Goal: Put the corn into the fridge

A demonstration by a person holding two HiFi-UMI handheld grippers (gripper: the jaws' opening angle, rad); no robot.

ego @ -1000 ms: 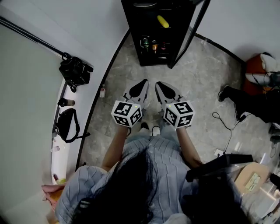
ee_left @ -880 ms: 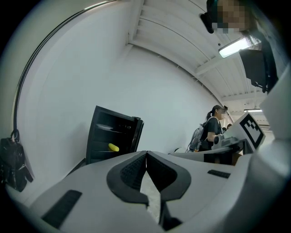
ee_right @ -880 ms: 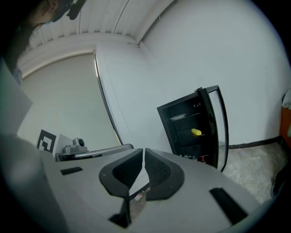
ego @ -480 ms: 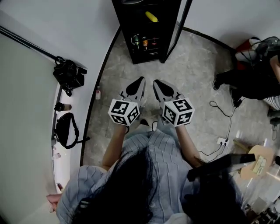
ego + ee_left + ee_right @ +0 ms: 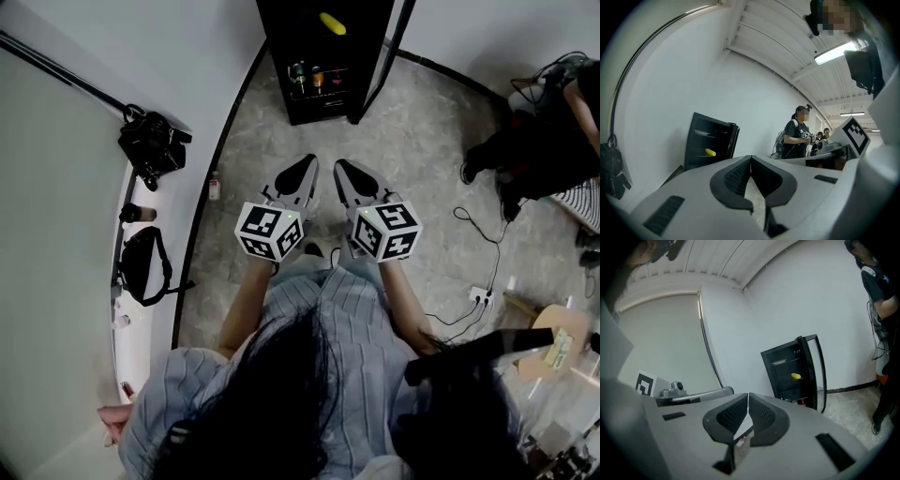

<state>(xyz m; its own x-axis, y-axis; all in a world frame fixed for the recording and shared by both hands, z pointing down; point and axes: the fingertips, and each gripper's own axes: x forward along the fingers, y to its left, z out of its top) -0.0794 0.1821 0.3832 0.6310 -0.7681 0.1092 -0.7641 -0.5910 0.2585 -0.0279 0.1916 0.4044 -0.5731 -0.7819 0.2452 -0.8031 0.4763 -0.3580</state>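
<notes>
Low in the frame's centre, the left gripper and right gripper, smooth grey shells with ribbed black pads, each had jaws pressed together on nothing. Beyond them spread the mottled grey stone floor. At the top edge, the oblong yellow corn lay on a shelf inside the boxy black fridge, whose door stood open.

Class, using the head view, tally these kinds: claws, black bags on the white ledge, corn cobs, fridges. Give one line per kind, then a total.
Claws: 2 (left claw, right claw)
Black bags: 2 (upper bag, lower bag)
Corn: 1
Fridge: 1
Total: 6
</notes>
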